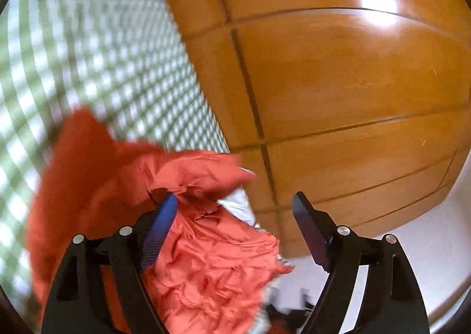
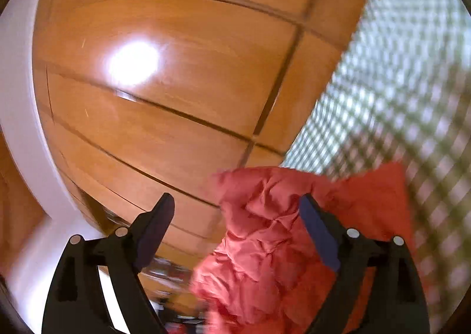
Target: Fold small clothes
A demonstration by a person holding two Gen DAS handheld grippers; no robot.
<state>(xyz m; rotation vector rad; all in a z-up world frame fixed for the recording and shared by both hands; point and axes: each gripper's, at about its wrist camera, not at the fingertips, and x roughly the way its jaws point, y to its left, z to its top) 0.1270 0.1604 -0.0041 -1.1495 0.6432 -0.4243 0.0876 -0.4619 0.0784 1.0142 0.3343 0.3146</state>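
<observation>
A crumpled orange-red garment [image 1: 206, 245] lies on the edge of a green-and-white checked cloth [image 1: 88, 54], part of it between my left gripper's fingers. My left gripper [image 1: 235, 207] is open, its left pad [image 1: 160, 231] against the fabric, nothing pinched. In the right wrist view the same garment [image 2: 265, 231] bunches between the fingers and behind the right finger [image 2: 319, 234]. My right gripper [image 2: 237, 213] is open too, not closed on the fabric. Both views are blurred.
A glossy wooden panelled surface [image 1: 338, 83] fills most of both views, with a bright light glare [image 2: 132, 63]. White surface [image 1: 412, 231] at the lower right of the left view and a white band [image 2: 20, 116] at the left of the right view.
</observation>
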